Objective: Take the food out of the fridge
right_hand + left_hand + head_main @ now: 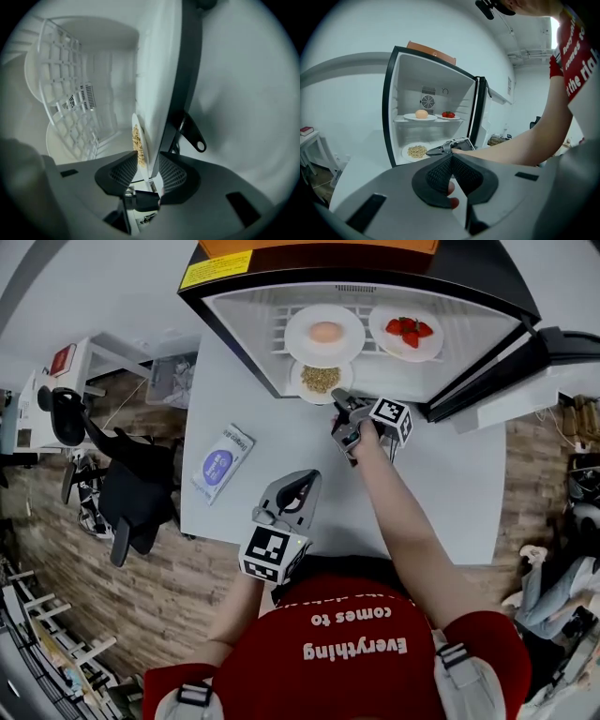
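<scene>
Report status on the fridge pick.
Right gripper open, jaws straddling rim of grain plate in fridge. Left gripper shut, empty, over table. Fridge's front frame close beside right jaws.

White surface [441, 493] and the room around it, with a wooden floor [178, 596].

A blue and white packet [223, 463] lies flat on the surface, near the left tool [302, 482] on its left side and not touching it. Farther left, past the surface's edge, a black office chair [131, 488] stands on the floor. Beyond the chair, well apart from both tools, a red book [62, 360] rests on a white side table [103, 352]. Well to the right of the right tool [339, 401], a person's legs in jeans [553, 596] show near the floor. An orange box [319, 246] sits well beyond the right tool's tips.
</scene>
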`<move>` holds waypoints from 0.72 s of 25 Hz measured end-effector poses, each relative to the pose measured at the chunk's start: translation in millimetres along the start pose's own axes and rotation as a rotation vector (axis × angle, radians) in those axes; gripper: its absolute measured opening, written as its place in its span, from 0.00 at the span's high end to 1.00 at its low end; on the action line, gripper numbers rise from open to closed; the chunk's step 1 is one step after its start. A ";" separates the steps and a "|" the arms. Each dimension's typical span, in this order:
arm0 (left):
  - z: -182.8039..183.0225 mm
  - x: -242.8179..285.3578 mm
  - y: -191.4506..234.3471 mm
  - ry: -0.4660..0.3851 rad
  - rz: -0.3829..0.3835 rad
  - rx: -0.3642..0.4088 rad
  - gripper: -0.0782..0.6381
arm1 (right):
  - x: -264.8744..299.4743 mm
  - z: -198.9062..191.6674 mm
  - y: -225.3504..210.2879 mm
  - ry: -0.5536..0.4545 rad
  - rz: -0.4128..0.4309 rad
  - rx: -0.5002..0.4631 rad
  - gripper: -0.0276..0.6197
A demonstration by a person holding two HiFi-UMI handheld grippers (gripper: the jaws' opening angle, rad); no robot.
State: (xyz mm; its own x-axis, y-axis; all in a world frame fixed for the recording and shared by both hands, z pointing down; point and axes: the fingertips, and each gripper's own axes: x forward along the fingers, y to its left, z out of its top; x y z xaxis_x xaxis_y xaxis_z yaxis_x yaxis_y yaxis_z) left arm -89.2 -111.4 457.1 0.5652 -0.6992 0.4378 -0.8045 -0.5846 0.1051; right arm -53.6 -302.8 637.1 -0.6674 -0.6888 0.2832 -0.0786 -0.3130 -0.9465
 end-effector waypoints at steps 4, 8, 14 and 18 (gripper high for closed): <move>-4.1 4.7 3.0 0.013 -0.008 -0.001 0.88 | 1.9 2.0 -1.4 -0.026 -0.002 -0.021 0.87; -2.2 7.7 1.5 0.008 -0.024 0.007 0.88 | 2.1 -4.8 11.7 0.000 0.050 -0.050 0.92; 2.0 6.7 -1.8 0.000 -0.040 0.030 0.88 | -13.9 -12.2 22.6 0.034 0.104 -0.058 0.92; 7.2 3.5 -2.0 -0.013 -0.044 0.052 0.88 | -45.1 -15.3 20.6 0.039 0.122 -0.090 0.92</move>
State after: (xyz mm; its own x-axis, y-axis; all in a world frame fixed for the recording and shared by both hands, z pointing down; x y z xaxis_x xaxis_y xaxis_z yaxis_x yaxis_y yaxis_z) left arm -84.3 -115.6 452.0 0.6028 -0.6771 0.4222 -0.7682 -0.6354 0.0778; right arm -36.5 -268.2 602.4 -0.7042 -0.6917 0.1603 -0.0595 -0.1674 -0.9841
